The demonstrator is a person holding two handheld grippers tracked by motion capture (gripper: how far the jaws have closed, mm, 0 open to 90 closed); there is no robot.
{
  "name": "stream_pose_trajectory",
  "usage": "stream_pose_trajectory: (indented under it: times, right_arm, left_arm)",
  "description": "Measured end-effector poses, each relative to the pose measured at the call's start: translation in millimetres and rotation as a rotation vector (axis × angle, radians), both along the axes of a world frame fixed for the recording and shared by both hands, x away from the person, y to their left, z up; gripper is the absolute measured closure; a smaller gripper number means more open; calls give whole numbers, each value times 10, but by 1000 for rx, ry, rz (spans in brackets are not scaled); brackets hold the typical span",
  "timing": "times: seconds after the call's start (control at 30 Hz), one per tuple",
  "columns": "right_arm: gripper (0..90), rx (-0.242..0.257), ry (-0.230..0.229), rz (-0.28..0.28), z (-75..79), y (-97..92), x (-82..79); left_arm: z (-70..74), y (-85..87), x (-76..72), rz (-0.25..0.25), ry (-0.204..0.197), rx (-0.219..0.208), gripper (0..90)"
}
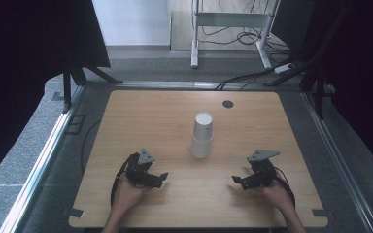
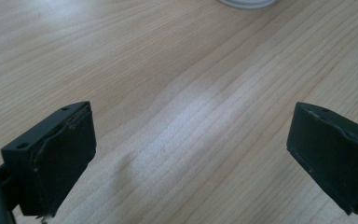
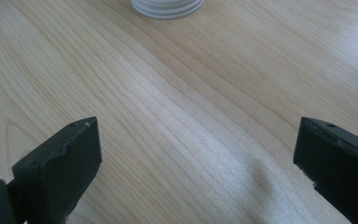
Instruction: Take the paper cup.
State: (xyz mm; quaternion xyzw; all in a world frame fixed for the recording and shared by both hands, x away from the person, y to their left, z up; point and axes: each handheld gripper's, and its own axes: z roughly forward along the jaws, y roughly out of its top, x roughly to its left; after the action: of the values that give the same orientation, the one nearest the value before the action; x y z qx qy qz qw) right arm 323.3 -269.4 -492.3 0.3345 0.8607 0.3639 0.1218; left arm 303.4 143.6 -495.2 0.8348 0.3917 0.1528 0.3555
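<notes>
Left gripper (image 1: 162,177) faces upright cup stack (image 1: 202,136) (rims down).

Stack of white paper cups (image 1: 202,136), upside down, rims on the wooden table (image 1: 126,116), standing upright near the middle, a little toward the far side; ringed white base edge glimpsed in both gripper views

The stack of cups (image 1: 202,137) is plain white. The table (image 1: 252,121) under it is pale wood with fine, darker grain lines. Nearer than the cups, the left gripper (image 1: 162,177) and right gripper (image 1: 237,181) are matt black, each topped by a grey plate.
</notes>
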Motion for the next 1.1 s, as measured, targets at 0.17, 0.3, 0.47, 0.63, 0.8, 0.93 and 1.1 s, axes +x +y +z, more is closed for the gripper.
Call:
stream_pose_trajectory:
  times: [0.17, 0.3, 0.47, 0.63, 0.8, 0.93, 1.1]
  right_arm:
    - [10, 9, 1, 13, 52, 17, 13]
    - [12, 14, 3, 22, 94, 26, 20]
    - [17, 21, 4, 25, 135, 26, 37]
    - [21, 26, 6, 31, 184, 37, 57]
    - [27, 16, 2, 45, 233, 58, 77]
    - [34, 14, 3, 47, 266, 74, 99]
    - [38, 10, 7, 56, 320, 91, 126]
  left_arm:
    - [56, -28, 34, -18, -5, 4, 12]
    - [107, -49, 63, -30, -11, -2, 13]
    - [154, -82, 100, -50, -13, -6, 14]
    - [202, -120, 143, -67, -16, -9, 16]
    - [249, -180, 186, -86, -19, -5, 19]
    - [300, -236, 211, -102, -27, -3, 21]
    - [353, -290, 255, -115, -30, 8, 24]
